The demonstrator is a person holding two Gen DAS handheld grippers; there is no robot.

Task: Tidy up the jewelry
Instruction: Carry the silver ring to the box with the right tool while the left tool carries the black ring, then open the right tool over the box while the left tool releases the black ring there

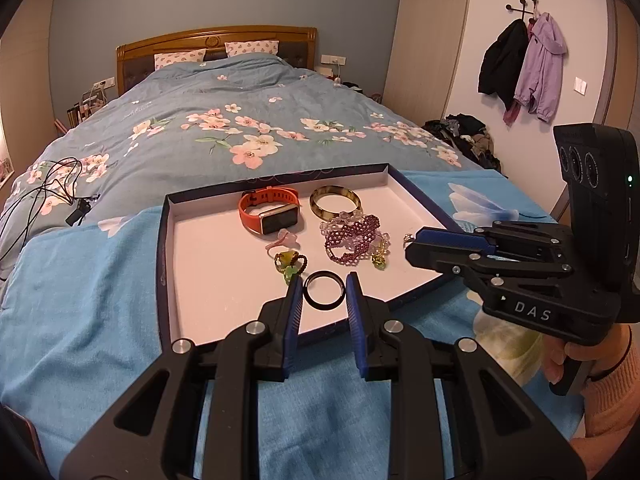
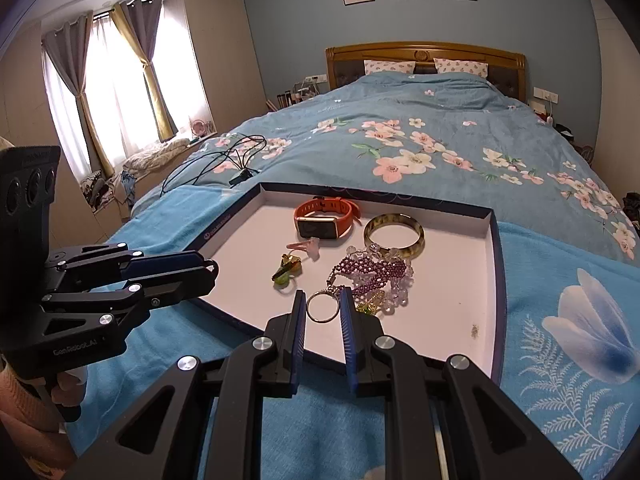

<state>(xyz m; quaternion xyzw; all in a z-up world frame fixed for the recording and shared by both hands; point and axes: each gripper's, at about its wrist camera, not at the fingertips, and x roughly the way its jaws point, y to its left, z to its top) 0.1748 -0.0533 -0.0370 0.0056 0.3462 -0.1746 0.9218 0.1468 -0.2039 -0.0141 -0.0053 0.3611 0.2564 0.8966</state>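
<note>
Left gripper spread wide over the near part of the tray; black ring flat on the tray floor between the fingertips, not pinched. Right gripper likewise spread, framing a metal key ring lying flat, just beside the right fingertip's purple bead bracelet. Beyond both sets of fingers: orange watch standing on its edge, long axis of the screen running left-right, face turned toward the fingers; amber bangle flat beside it.
</note>
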